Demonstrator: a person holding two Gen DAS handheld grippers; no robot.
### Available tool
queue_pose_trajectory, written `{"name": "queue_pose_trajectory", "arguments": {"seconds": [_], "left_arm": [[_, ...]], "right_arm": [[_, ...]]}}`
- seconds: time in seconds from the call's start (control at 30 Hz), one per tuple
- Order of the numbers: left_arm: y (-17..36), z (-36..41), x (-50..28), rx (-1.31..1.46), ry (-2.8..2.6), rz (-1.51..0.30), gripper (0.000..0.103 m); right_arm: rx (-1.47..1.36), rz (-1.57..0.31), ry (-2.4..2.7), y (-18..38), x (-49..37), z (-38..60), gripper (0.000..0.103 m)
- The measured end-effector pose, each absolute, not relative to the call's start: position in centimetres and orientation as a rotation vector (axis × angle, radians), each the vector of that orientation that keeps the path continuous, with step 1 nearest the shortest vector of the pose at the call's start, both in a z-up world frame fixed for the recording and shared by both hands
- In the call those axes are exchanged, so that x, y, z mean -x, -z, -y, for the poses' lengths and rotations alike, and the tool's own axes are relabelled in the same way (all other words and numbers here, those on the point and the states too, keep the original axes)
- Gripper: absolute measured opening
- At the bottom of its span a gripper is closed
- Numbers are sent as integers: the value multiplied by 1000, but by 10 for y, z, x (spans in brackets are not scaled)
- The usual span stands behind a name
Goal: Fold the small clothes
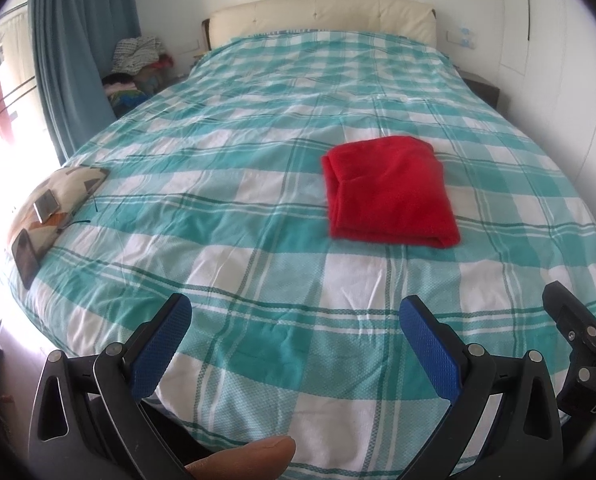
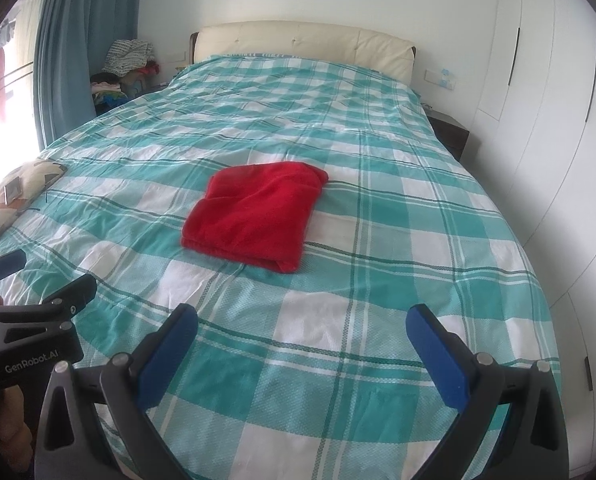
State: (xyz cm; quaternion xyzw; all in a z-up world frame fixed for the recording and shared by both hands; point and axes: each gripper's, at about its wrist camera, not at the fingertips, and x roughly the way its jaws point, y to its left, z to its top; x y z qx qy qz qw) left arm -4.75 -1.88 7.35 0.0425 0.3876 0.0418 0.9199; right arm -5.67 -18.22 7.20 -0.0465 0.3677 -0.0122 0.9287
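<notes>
a bedroom with white wardrobe doors (image 2: pixel 546 92) and a blue curtain (image 1: pixel 77 52) holds a wide bed under a teal-and-white checked cotton cover (image 1: pixel 257 208), a cream padded headboard (image 2: pixel 302 42) at its far end. on the cover's middle lies a red fleece garment (image 2: pixel 253 216), already folded into a thick, roughly square packet. the left gripper (image 1: pixel 293 340) and the right gripper (image 2: pixel 302 344) hover near the bed's foot, well apart from the garment, jaws spread wide, holding nothing. the judged risk: a pinch catching only the top layer would drag the fold open, since the fleece looks loose and springy.
</notes>
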Motion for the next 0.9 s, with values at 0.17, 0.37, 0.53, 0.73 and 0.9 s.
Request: {"name": "queue_pose_trajectory", "arguments": {"seconds": [0.17,0.37,0.53,0.73,0.9], "left_arm": [[-74,19,45,-88,-89,-810,103],[-74,18,44,-85,-88,-811,103],[-73,22,41,-102,-78,-817,103],[-71,26,42,-81,-31,-815,103],[-74,31,46,-90,-34,-790,103]], "right_arm": [[100,-762,33,-70,54,184,103],[99,-767,36,-67,54,185,103],[95,-769,47,-66,55,188,103],[96,-772,55,-65,55,191,103],[88,-777,57,-63,54,193,103]]}}
